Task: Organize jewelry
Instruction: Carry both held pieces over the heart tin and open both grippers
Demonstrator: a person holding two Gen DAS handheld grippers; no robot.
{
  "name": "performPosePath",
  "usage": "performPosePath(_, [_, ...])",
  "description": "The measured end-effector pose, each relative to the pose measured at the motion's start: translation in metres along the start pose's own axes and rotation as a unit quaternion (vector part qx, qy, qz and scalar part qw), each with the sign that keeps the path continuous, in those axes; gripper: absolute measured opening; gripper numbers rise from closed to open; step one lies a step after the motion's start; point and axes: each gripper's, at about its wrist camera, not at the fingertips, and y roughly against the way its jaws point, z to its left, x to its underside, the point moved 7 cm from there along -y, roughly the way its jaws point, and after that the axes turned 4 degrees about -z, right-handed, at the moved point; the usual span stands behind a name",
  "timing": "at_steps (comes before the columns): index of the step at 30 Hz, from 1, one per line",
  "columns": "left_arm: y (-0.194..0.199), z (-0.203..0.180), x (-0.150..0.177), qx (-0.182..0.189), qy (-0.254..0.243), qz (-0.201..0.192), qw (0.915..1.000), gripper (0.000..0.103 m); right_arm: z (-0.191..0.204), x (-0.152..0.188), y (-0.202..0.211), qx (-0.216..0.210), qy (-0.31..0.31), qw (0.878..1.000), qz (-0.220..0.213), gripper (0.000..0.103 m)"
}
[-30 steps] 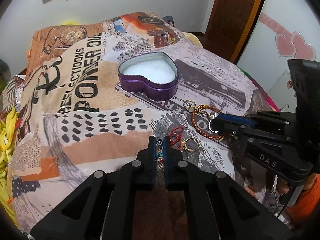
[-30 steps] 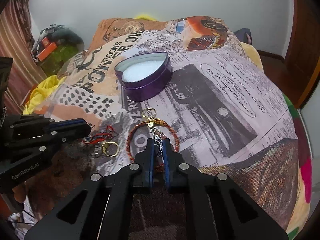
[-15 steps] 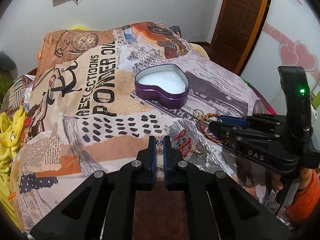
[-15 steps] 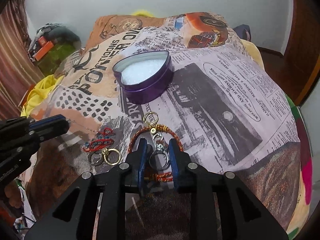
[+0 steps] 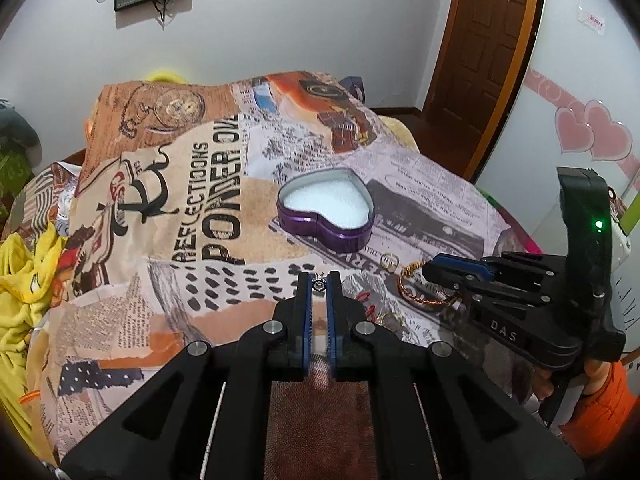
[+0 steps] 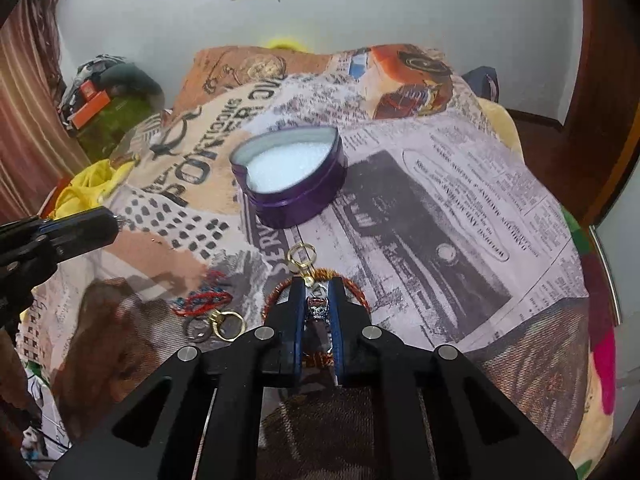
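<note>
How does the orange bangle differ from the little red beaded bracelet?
The orange bangle keeps a round hoop; the red beaded bracelet lies squashed flat. The bangle is larger and half hidden under the right gripper; the bracelet lies in plain sight. Both rest on the blanket, outside the purple tin.

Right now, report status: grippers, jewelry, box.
Left gripper shut on small silver ring. Right gripper shut on dark ornate ring. Heart box open, white padding, nothing on it. Bangle, keyrings loose on blanket.

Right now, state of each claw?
Left claw: shut on a small silver ring.
Right claw: shut on a dark ornate silver ring, above the orange beaded bracelet.
</note>
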Motion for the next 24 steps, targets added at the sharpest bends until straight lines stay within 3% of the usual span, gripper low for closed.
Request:
performPosePath(13, [0.023,-0.005,-0.036,-0.007,0.002,-0.054,0.9985,0.005,0.010,-0.035,0.036,-0.005,0.016,0.998,-0.061,0.010])
performPosePath(24, [0.008,-0.003,-0.055,-0.011,-0.003,-0.062,0.9980,0.005,0.009,-0.071,0.040,-0.004,0.031,0.994,-0.101,0.010])
